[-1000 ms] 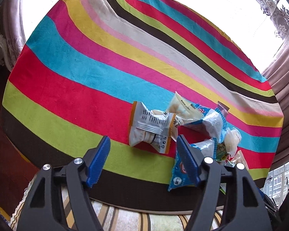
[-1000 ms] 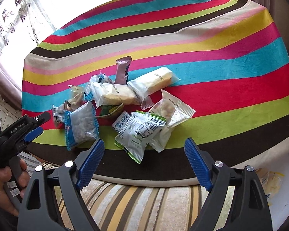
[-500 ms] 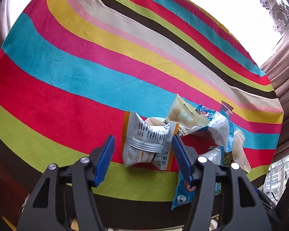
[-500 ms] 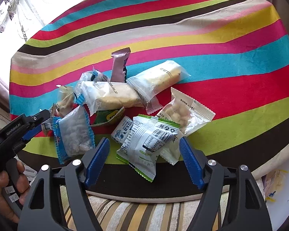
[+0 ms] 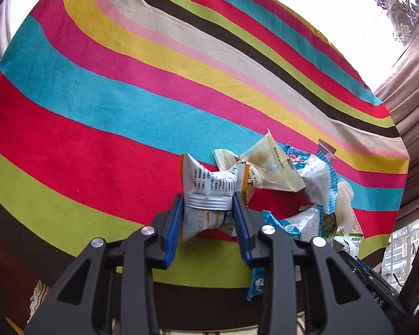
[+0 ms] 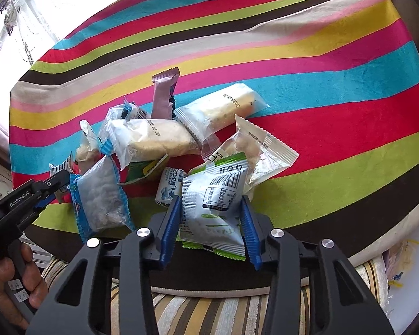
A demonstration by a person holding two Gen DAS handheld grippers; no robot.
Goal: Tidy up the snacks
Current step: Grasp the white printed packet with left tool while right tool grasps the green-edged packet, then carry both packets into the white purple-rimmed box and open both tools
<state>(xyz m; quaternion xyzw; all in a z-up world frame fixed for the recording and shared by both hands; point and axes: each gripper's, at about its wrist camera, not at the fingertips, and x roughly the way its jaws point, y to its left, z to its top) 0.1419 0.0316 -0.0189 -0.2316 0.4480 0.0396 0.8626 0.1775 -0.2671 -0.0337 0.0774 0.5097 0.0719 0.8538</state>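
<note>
The left gripper [image 5: 208, 209] is clamped on an orange-edged white packet [image 5: 209, 192] at the left edge of the snack pile [image 6: 164, 139], over the striped table [image 5: 97, 106]. To its right, the right gripper [image 6: 212, 220] pinches a green-edged white packet [image 6: 213, 203] at the pile's near side. A pale peanut packet [image 6: 262, 150] lies just behind it, touching.

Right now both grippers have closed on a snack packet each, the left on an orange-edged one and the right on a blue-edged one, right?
Not quite. The right wrist view shows the right gripper closed on a green-edged packet, not blue-edged. The left gripper does hold the orange-edged packet.
</note>
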